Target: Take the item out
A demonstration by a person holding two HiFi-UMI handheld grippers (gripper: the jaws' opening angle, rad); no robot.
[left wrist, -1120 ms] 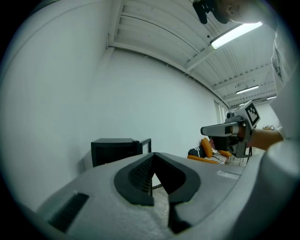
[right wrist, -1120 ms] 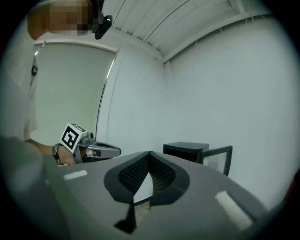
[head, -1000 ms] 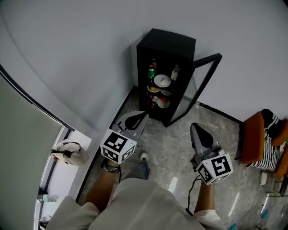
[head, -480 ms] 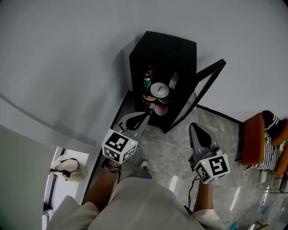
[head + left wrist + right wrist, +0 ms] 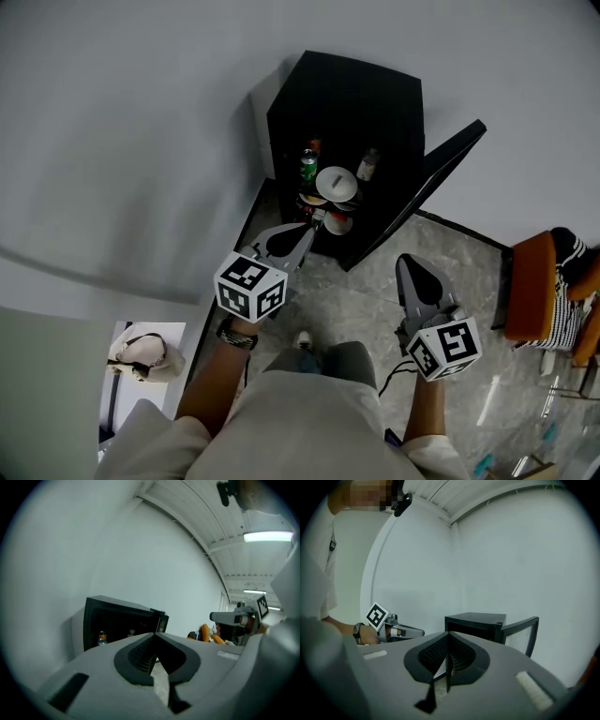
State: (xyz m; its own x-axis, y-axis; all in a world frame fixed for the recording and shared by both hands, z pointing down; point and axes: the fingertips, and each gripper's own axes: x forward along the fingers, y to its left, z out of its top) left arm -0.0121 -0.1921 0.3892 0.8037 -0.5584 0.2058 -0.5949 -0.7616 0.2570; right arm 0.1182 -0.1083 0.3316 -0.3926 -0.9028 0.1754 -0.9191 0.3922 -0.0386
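A small black cabinet (image 5: 342,103) stands against the wall with its glass door (image 5: 441,183) swung open to the right. On its shelves sit a green can (image 5: 308,166), a white bowl (image 5: 336,181), a bottle (image 5: 367,164) and a red-and-white item (image 5: 336,223). My left gripper (image 5: 306,234) is shut and empty, its tip just in front of the lower shelf. My right gripper (image 5: 409,267) is shut and empty, lower right of the door. The left gripper view shows the cabinet (image 5: 119,620) ahead and a can (image 5: 101,638) inside.
An orange chair (image 5: 530,291) with striped cloth stands at the right. A beige bag (image 5: 145,352) lies at the lower left behind a partition. The grey stone floor (image 5: 366,300) runs between me and the cabinet. The white wall (image 5: 141,141) rises behind it.
I have come closer to the cabinet. My left gripper has moved forward, up to the lower shelf's front. The right gripper has stayed about where it was, shut.
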